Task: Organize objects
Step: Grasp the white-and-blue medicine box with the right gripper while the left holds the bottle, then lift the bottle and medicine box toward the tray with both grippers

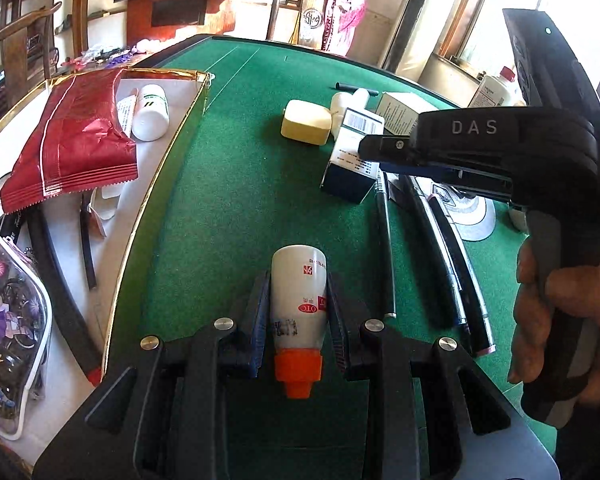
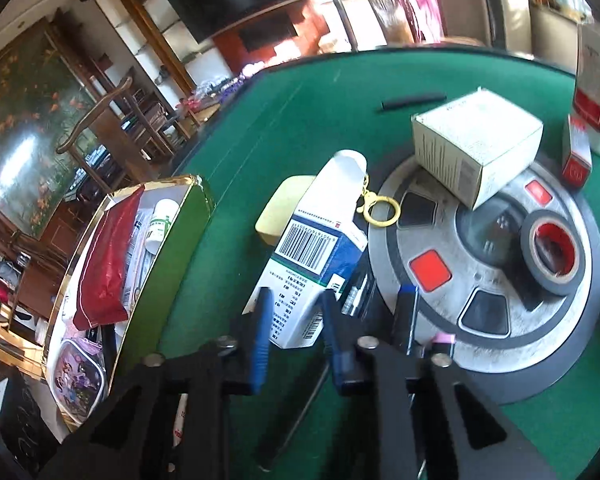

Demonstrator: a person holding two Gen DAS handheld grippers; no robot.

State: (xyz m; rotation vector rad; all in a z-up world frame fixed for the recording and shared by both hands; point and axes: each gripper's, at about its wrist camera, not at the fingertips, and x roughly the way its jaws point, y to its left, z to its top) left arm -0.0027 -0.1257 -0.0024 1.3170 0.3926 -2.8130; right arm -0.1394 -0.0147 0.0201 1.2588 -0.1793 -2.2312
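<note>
Nearest you, the left gripper (image 1: 298,308) pinches the white bottle with the orange cap (image 1: 299,304) across its body, cap toward the camera, base pointing out over the green felt table (image 1: 228,184). Both pads appear to bear on the bottle's sides, and it seems to hang above the felt, though contact underneath is hidden. Carry it level and to your left toward the gold-edged box (image 1: 168,168), clear the rim before lowering, and aim for bare floor beside the white jar (image 1: 151,113) instead of on the red foil packet (image 1: 72,136).

Your right gripper (image 2: 294,320) is spread, with the blue-and-white carton (image 2: 312,256) lying between the fingers; from this angle you cannot tell whether either pad touches it. To grip it well, center the fingers across its narrow faces and keep clear of the pens (image 1: 440,248) just beside it.

Farther out sit the pale yellow case (image 2: 284,208), the yellow key ring (image 2: 382,210), the round grey hub (image 2: 480,320) carrying the white cardboard box (image 2: 478,148) and the roll of black tape (image 2: 552,256)
</note>
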